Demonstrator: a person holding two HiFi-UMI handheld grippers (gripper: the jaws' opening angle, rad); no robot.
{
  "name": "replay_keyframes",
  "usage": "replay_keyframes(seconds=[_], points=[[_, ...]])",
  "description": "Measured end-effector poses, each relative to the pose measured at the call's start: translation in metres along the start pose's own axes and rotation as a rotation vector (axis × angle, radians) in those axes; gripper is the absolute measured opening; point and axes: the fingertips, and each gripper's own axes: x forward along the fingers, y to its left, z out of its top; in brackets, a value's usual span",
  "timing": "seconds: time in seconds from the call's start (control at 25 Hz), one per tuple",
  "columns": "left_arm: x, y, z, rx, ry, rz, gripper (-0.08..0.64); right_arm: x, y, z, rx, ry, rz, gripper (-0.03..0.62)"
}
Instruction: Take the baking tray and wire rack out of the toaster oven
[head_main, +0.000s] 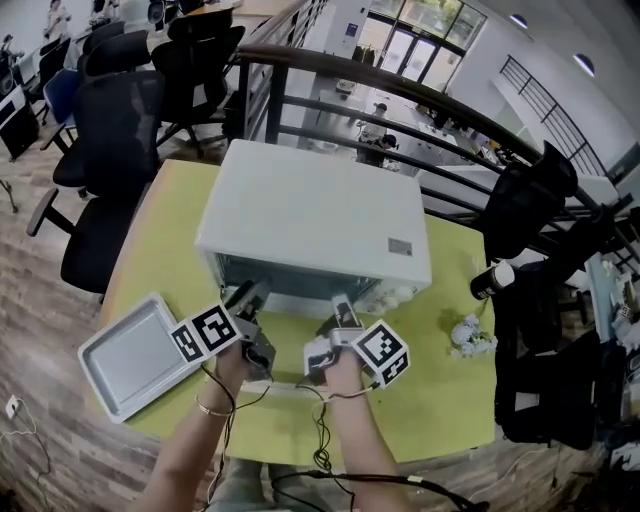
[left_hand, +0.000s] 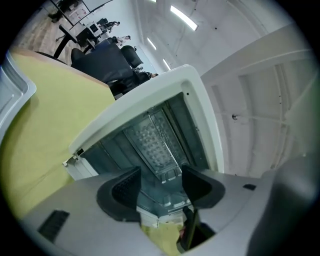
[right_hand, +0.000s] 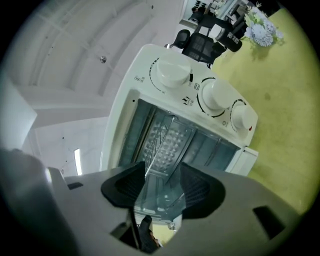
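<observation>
One toaster oven (head_main: 315, 225) stands mid-frame on one yellow-green counter (head_main: 440, 400), with three white knobs (right_hand: 172, 72) on its front and one wire rack (right_hand: 161, 136) inside. One baking tray (head_main: 135, 355) lies at lower left. One dark bottle (head_main: 492, 278) and one bunch of pale flowers (head_main: 470, 336) are at right.

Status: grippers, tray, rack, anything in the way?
Left gripper and right gripper open, empty, at the open toaster oven. Baking tray out on the table. Wire rack inside oven. Nothing blocking.
</observation>
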Motion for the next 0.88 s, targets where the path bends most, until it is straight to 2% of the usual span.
replay_keyframes(seconds=[0.56, 0.88], points=[[0.029, -0.013, 0.033, -0.025, -0.112, -0.103, 0.247, 0.032, -0.002, 0.021, -0.001, -0.06, 0.049, 0.202], [0.044, -0.015, 0.047, -0.018, -0.169, -0.126, 0.245, 0.042, 0.0, 0.03, 0.011, -0.101, 0.068, 0.189]])
